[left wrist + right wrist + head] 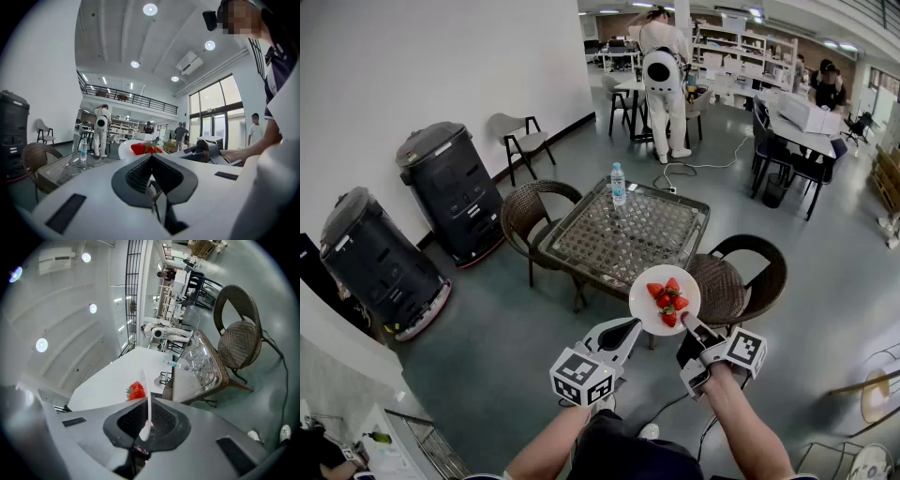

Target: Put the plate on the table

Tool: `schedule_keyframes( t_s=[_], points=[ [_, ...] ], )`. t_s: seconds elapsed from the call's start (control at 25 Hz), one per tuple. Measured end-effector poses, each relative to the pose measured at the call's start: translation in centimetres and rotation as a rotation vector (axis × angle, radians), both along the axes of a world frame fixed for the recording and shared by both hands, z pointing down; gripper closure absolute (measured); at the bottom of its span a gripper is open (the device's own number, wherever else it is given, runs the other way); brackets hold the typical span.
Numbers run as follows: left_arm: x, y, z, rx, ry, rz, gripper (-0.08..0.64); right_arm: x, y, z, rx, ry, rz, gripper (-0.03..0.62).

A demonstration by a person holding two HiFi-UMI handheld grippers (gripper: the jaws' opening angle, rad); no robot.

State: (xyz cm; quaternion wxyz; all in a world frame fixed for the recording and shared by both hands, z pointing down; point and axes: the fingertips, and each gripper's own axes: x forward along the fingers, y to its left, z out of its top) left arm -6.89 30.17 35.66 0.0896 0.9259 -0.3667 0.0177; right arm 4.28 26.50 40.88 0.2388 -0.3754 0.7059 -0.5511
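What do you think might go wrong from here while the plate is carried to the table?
The right gripper pinches only the rim of the plate, so it may tilt and the loose strawberries could slide off. Set down too near the table edge, it might overhang or drop.

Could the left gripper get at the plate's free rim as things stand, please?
Probably yes: the left gripper sits just beside the plate with nothing between them, though its jaws are shut and would need opening.
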Motion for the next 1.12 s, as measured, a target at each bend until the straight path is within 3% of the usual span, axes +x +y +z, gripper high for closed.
schedule_keyframes(
  t_s=[0.84,1.12],
  points=[
    [-0.2,-0.1,0.8,-0.01,-0.002,-0.002,0.554,0.0,-0.3,0.6,-0.01,-0.017,0.011,0.578],
    [1.8,-1.1,1.3,-0.016,-0.007,-0.01,0.554,2.3,-1.4,0.9,-0.004,-0.014,0.006,0.578]
  ],
)
